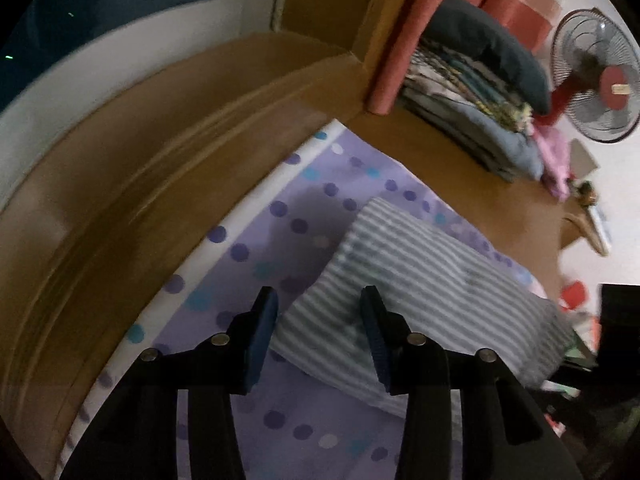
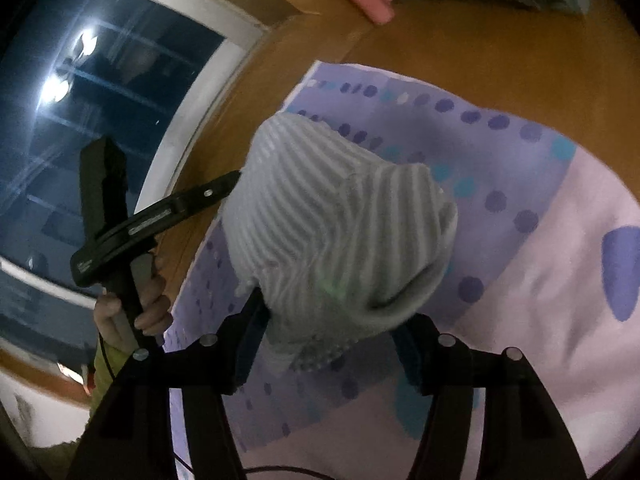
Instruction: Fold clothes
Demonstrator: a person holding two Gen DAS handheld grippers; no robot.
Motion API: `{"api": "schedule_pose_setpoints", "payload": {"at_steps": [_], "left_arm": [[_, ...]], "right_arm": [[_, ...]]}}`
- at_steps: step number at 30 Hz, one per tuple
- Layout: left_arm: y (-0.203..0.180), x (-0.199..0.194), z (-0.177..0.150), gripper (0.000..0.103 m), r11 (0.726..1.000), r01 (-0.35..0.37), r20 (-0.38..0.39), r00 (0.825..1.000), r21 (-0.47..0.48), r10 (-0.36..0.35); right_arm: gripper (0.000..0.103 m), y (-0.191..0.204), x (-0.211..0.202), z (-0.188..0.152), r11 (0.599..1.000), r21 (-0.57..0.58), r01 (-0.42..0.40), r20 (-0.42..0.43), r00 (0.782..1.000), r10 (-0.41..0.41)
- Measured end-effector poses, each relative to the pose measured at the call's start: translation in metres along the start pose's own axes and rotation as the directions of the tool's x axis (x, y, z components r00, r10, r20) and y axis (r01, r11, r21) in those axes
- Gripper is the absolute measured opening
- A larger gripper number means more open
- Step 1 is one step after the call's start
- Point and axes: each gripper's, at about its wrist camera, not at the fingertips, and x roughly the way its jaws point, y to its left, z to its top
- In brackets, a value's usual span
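Striped garment: was laid bunched on the dotted purple sheet, near its wooden-edged corner.
Left gripper: was held part open above the garment's near edge, nothing pinched.
Right gripper: was spread wide around the garment's lower fold; pad contact could not be told.

Left gripper: tilted steeply down, jaws apart, nothing pressed between the pads; striped cloth lies past the fingertips. Right gripper: jaws wide, the cloth bunched between the fingers, pads not visibly pinching it. Hand grips the left gripper's handle.
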Motion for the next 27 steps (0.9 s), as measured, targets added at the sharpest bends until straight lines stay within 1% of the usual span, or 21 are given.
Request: {"api": "schedule_pose_setpoints", "payload": {"at_steps": [3,5,7,8,11,14,17,20,21,23,24,26,27], "left_arm": [[0.006,-0.008,-0.001,0.044,1.0,0.001,-0.005,1.0,0.001,-0.001],[0.01,-0.018,-0.005,0.044,1.0,0.031,-0.005,0.999,-0.002,-0.031],[0.011,-0.023,-0.007,0.044,0.997,0.081,-0.023,0.996,0.018,-0.081],[0.01,-0.023,-0.008,0.044,0.995,0.091,-0.035,0.995,0.035,-0.09],[0.004,-0.015,-0.006,0.044,0.994,0.043,-0.069,0.997,0.096,-0.036],[-0.001,-0.004,-0.002,0.044,0.989,0.012,-0.091,0.996,0.148,0.001],[-0.006,0.009,0.002,0.044,0.982,0.009,-0.113,0.993,0.187,0.013],[-0.008,0.022,0.004,0.043,0.979,0.03,-0.152,0.988,0.201,0.001],[-0.008,0.022,0.004,0.042,0.979,0.04,-0.155,0.988,0.198,-0.009],[-0.008,0.018,-0.001,0.027,0.977,0.067,-0.149,0.988,0.201,-0.038],[-0.01,0.016,-0.004,0.026,0.974,0.071,-0.143,0.989,0.217,-0.04],[-0.015,0.011,-0.01,0.021,0.967,0.077,-0.131,0.99,0.244,-0.046],[-0.017,0.008,-0.012,0.02,0.966,0.083,-0.127,0.991,0.246,-0.053]], "right_arm": [[0.063,-0.001,0.003,-0.001,1.0,0.009,-0.004,0.009,1.0,0.003],[0.063,0.0,0.002,-0.002,1.0,0.001,0.002,0.015,1.0,-0.002],[0.063,0.001,0.002,-0.003,1.0,0.003,0.005,0.018,1.0,-0.005],[0.063,0.001,0.002,-0.003,1.0,0.002,0.008,0.019,1.0,-0.008],[0.063,0.003,0.002,-0.005,1.0,-0.006,0.019,0.025,1.0,-0.019],[0.064,0.008,0.004,-0.007,0.999,-0.029,0.037,0.033,0.999,-0.036],[0.065,0.015,0.008,-0.008,0.996,-0.067,0.062,0.038,0.998,-0.06],[0.066,0.016,0.013,-0.007,0.995,-0.082,0.051,0.038,0.998,-0.048],[0.066,0.015,0.014,-0.006,0.996,-0.08,0.04,0.042,0.998,-0.037],[0.066,0.014,0.017,-0.005,0.996,-0.089,0.021,0.058,0.998,-0.016],[0.065,0.014,0.018,-0.005,0.995,-0.1,0.017,0.065,0.998,-0.01],[0.059,0.016,0.019,-0.005,0.99,-0.138,0.02,0.067,0.998,-0.011],[0.057,0.016,0.019,-0.005,0.988,-0.155,0.019,0.067,0.998,-0.009]]}}
